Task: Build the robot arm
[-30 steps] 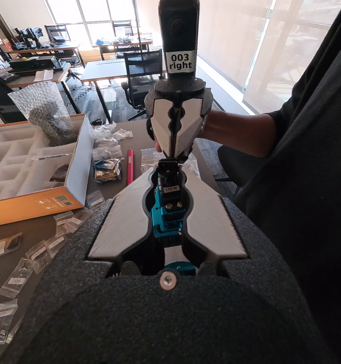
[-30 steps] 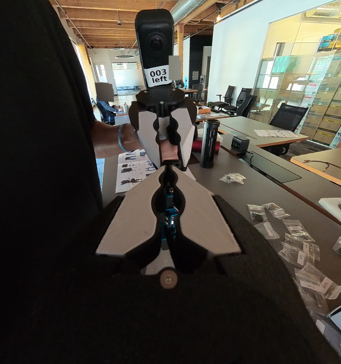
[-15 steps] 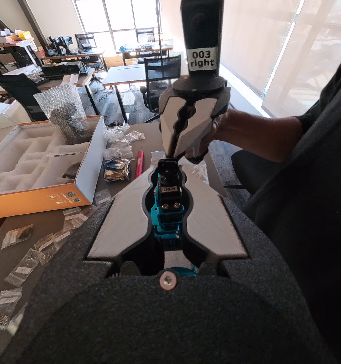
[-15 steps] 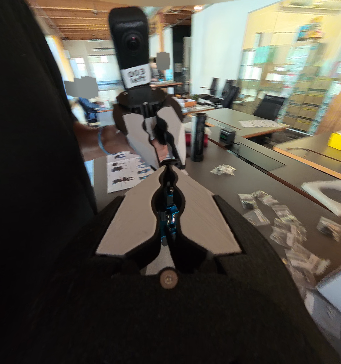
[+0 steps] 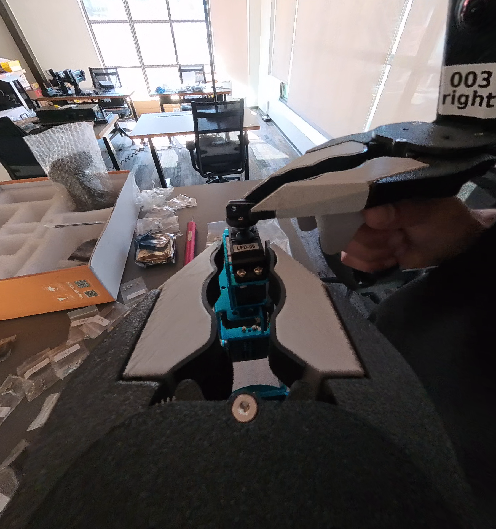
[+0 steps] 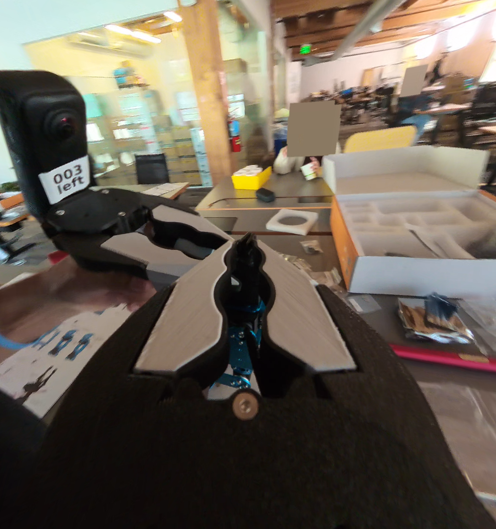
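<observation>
My left gripper (image 5: 243,245) is shut on a blue metal bracket assembly (image 5: 242,307) that carries a black servo (image 5: 246,257), and holds it above the table. My right gripper (image 5: 251,206) reaches in from the right. Its tips are shut on a small black horn (image 5: 235,207) on top of the servo. In the right wrist view my right gripper (image 6: 247,241) pinches that black part (image 6: 248,252), with the blue assembly (image 6: 245,337) showing between its fingers. The left gripper (image 6: 209,250) comes in from the left there, and a hand (image 6: 54,297) holds it.
An orange-and-white box (image 5: 103,257) with a foam insert holds a bubble-wrapped item (image 5: 69,163). A pink pen-like tool (image 5: 190,243), a foil bag (image 5: 155,252) and several small parts bags (image 5: 54,363) lie on the dark table. An illustrated sheet (image 6: 40,360) lies under the left hand.
My right gripper has swung from head-on to coming in from the right side, still shut on the black horn. My left gripper keeps its hold on the blue assembly.
</observation>
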### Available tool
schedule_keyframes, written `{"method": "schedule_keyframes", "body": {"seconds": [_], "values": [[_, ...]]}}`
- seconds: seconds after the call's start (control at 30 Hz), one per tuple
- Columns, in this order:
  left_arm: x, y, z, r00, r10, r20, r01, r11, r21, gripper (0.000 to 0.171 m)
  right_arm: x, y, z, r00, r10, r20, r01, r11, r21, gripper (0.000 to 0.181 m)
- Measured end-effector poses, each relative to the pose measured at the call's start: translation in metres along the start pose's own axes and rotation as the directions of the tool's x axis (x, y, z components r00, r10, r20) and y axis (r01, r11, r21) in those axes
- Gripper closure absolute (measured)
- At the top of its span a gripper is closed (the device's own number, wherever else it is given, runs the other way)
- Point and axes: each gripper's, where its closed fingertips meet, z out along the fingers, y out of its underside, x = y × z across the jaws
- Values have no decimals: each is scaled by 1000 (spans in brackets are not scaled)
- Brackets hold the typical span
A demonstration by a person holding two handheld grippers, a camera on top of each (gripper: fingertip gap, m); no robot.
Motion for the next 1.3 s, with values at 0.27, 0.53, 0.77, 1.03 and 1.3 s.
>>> {"method": "schedule_keyframes", "body": {"seconds": [0.27, 0.53, 0.77, 1.03, 1.3], "values": [[1, 0, -5, 1000, -8, 17, 7, 999, 39, 145, -6, -2, -1, 985, -59, -162, 63, 998, 20, 176], [1, 0, -7, 1000, -1, 17, 0, 999, 36, 145, -9, -4, -1, 982, -75, -173, 78, 997, 12, 177], [2, -19, -6, 997, 51, 66, -55, 996, 72, 143, -5, -3, -5, 991, -26, -134, 27, 1000, 5, 177], [-2, -12, -3, 989, 116, 90, -118, 993, 18, 148, 0, 1, 0, 996, -2, -85, -2, 999, -41, 174], [-3, -1, -4, 990, 93, 107, -94, 996, 8, 145, 6, 3, 14, 983, -14, -185, -13, 990, -142, 172]]}}
